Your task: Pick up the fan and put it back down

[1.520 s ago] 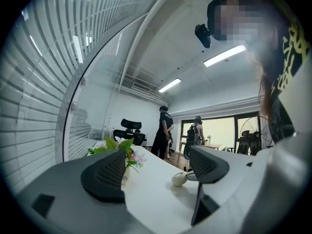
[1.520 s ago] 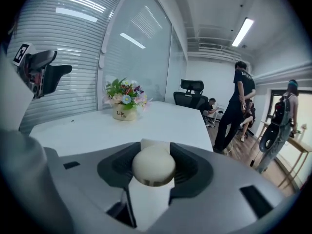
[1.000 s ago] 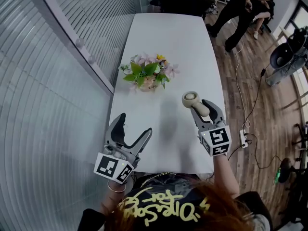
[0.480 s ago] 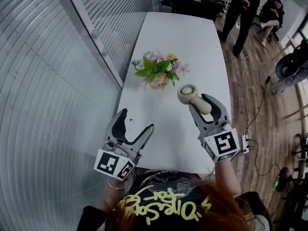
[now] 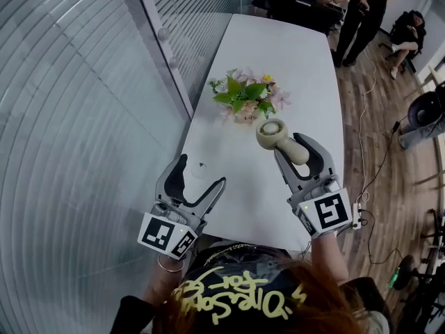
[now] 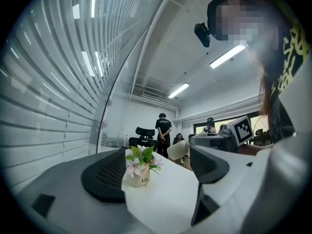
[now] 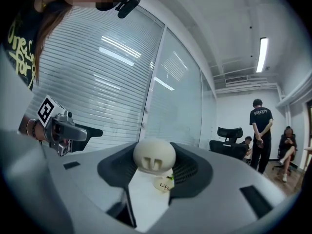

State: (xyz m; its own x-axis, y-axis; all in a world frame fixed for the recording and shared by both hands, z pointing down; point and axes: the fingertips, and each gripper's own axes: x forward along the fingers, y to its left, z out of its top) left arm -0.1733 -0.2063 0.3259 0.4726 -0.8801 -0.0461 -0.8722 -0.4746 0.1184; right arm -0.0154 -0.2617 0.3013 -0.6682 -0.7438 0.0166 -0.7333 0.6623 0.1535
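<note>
Jaws of the right gripper (image 7: 155, 172) are closed partway on the fan (image 7: 154, 156), their pads pressing its handle from both sides. In the head view, the right gripper (image 5: 295, 148) holds the fan (image 5: 281, 143) clear of the table's top, over the near right part of the table (image 5: 278, 54). The fan's long axis runs in line with the jaws. Its handle lies back between them and its round head points away from the person, toward the flower pot (image 5: 245, 115). The disc of the head faces upward.

The left gripper (image 5: 201, 172) hangs over the table's near left edge with its jaws spread wide. In its own view, the left gripper (image 6: 156, 167) has nothing between its pads; only the distant pot (image 6: 140, 178) and the tabletop show through the gap.

The pot is small and cream, with dark print on its side. It holds a bunch of flowers (image 5: 247, 99) in pink and yellow with green leaves, and it stands near the middle of the table, just beyond the fan's head.

The table is long and white. A glass wall with blinds (image 5: 83, 82) runs along its left side. Wooden flooring (image 5: 375, 117) lies to the right, with a power strip (image 5: 359, 216) and its cable on it. At the far end a person stands in dark clothes, others sit, and office chairs stand near them.
</note>
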